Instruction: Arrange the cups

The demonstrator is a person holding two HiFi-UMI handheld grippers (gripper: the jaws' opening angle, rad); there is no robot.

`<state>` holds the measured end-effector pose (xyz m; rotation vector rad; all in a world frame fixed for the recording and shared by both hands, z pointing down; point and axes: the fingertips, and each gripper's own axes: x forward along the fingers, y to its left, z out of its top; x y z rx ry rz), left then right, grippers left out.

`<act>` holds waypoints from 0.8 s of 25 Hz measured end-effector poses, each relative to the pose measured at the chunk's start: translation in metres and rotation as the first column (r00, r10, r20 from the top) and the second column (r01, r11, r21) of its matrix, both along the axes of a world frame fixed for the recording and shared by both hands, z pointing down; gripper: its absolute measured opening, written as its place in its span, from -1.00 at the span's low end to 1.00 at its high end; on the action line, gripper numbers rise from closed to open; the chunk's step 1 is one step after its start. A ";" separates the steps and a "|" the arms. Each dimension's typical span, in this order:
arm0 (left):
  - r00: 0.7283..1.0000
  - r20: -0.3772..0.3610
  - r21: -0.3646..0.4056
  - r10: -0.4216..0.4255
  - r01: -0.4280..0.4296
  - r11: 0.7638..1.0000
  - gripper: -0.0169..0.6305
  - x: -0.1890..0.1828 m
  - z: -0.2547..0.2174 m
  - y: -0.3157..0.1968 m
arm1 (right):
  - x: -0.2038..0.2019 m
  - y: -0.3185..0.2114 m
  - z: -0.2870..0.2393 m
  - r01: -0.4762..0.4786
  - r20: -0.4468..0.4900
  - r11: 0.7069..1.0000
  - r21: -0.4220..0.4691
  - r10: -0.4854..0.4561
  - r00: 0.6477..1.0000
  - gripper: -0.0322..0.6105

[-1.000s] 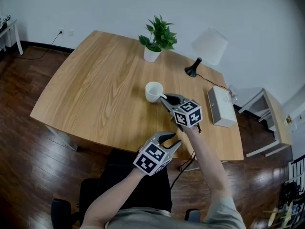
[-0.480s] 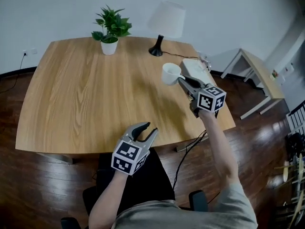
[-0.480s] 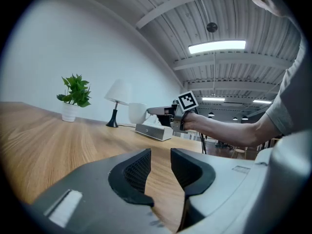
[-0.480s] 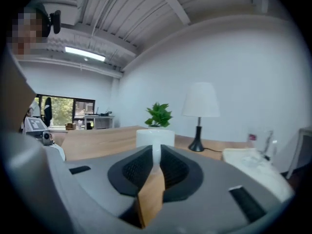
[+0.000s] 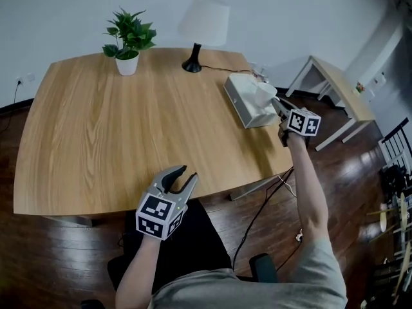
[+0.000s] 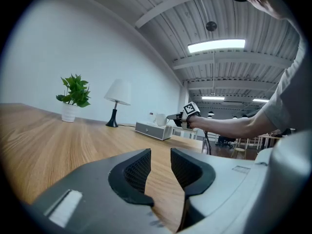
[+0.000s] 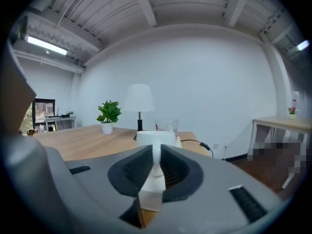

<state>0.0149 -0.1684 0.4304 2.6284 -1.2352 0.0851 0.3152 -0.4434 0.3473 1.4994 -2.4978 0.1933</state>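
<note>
A white cup (image 5: 265,93) hangs above the white box (image 5: 243,105) at the table's right end. My right gripper (image 5: 278,104) is shut on its handle. In the right gripper view the cup (image 7: 155,139) stands upright just past the pads (image 7: 139,167), which pinch the handle. My left gripper (image 5: 179,176) stays at the table's near edge, open, with nothing between its fingers (image 6: 137,168). From the left gripper view, the cup (image 6: 161,119) and the right gripper (image 6: 175,117) show far off over the white box (image 6: 152,129).
A potted plant (image 5: 127,63) and a table lamp (image 5: 193,63) stand at the wooden table's (image 5: 129,134) far side. A clear glass (image 7: 167,126) sits beyond the white box. A small side table (image 5: 335,82) stands to the right, with a cable (image 5: 257,217) on the floor.
My right gripper has carried the cup from the middle of the table to the right and a little up, over the white box. The left gripper has stayed put.
</note>
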 end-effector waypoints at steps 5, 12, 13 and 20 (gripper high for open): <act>1.000 0.004 0.001 -0.001 0.001 1.000 -0.53 0.003 0.000 0.000 | 0.013 -0.010 0.001 -0.011 -0.006 1.000 0.018 0.011 1.000 -0.70; 1.000 0.018 0.004 -0.005 0.005 1.000 -0.53 0.001 0.002 -0.001 | 0.010 0.006 0.013 0.044 0.014 0.999 0.018 -0.044 0.999 -0.69; 1.000 0.020 0.004 -0.006 0.006 1.000 -0.53 0.001 0.002 -0.001 | 0.008 0.007 0.015 0.058 0.009 0.998 0.015 -0.058 0.998 -0.69; 1.000 0.023 0.000 -0.009 0.009 1.000 -0.53 0.005 0.002 -0.002 | 0.016 0.002 0.024 0.022 -0.138 0.999 0.028 -0.018 0.990 -0.65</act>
